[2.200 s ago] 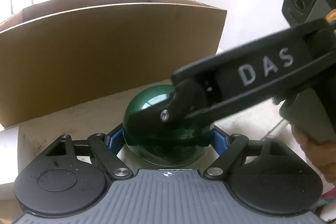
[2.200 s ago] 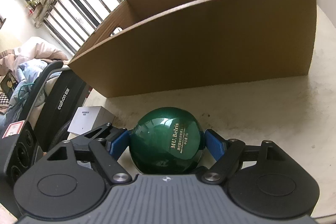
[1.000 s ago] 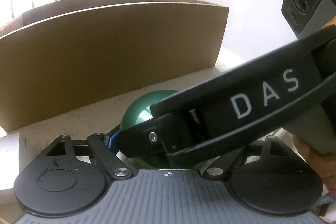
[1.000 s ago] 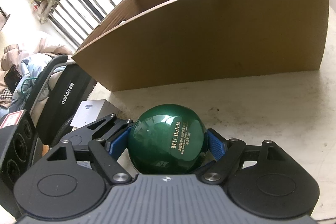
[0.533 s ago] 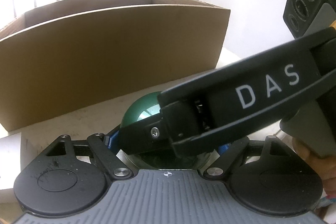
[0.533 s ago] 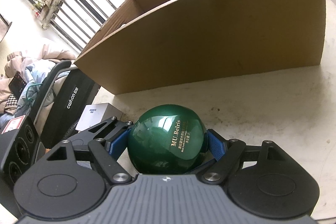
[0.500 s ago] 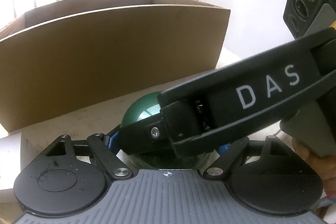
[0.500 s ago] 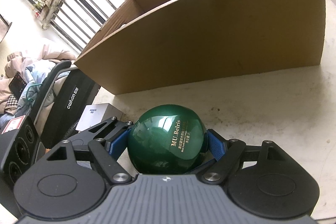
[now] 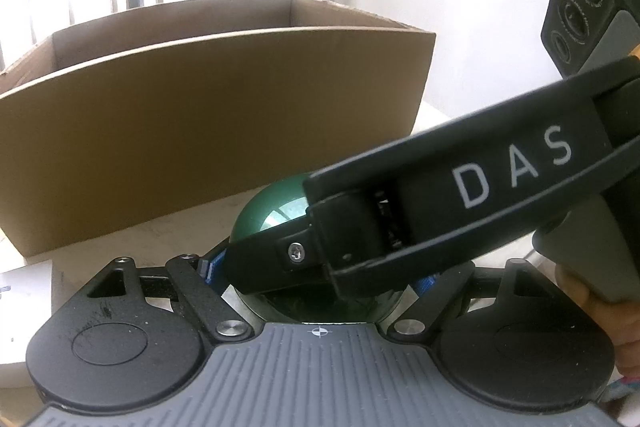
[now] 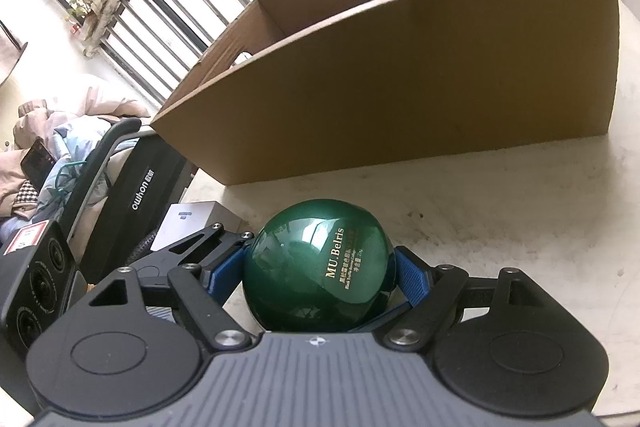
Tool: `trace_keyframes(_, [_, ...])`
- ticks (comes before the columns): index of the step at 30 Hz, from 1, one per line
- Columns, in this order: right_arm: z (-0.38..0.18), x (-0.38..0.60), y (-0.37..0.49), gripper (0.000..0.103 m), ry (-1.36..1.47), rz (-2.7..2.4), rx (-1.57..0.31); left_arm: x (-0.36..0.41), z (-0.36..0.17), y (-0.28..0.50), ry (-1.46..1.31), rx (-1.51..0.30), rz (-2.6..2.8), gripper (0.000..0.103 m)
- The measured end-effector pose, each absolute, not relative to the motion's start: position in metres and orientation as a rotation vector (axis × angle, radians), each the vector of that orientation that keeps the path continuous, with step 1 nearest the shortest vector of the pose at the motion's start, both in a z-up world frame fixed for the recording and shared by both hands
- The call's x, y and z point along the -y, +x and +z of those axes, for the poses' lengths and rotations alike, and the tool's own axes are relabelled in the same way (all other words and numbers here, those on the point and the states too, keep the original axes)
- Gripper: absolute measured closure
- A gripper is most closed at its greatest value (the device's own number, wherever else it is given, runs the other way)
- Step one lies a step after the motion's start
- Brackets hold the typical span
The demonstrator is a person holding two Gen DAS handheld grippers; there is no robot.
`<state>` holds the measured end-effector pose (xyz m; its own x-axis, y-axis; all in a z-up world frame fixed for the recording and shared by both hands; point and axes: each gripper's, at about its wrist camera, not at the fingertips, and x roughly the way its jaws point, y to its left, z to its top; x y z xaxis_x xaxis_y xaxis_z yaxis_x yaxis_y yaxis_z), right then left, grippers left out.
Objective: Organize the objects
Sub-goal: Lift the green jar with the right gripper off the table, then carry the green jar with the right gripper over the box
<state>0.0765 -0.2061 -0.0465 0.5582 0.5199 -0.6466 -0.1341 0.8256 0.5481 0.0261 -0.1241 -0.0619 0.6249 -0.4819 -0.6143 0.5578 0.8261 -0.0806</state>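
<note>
Both of your tongs met at the green ball (image 10: pixel 318 265) on the surface (image 10: pixel 520 195), before the cardboard box (image 10: pixel 400 87). Your right tongs (image 10: pixel 320 279) were clamped on it, blue pads (image 10: pixel 412 281) pressed to either side. Your left tongs (image 9: pixel 320 277) flanked it too, but the right tool's black body hid that contact, so you couldn't tell their grip.
</note>
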Motion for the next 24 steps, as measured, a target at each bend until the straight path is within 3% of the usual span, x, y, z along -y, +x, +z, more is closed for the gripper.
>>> trace_keyframes(10, [-0.024, 0.197, 0.065, 0.02, 0.425, 0.412, -0.847, 0.112, -0.034, 0.011, 0.126, -0.564, -0.577, 0.02])
trace_keyframes(19, [0.063, 0.166, 0.056, 0.02, 0.234, 0.466, -0.619, 0.086, 0.042, 0.006, 0.145, -0.317, -0.515, 0.02])
trace_keyframes(24, [0.104, 0.15, 0.077, 0.02, 0.148, 0.51, -0.536, 0.08, 0.078, 0.034, 0.173, -0.271, -0.479, 0.02])
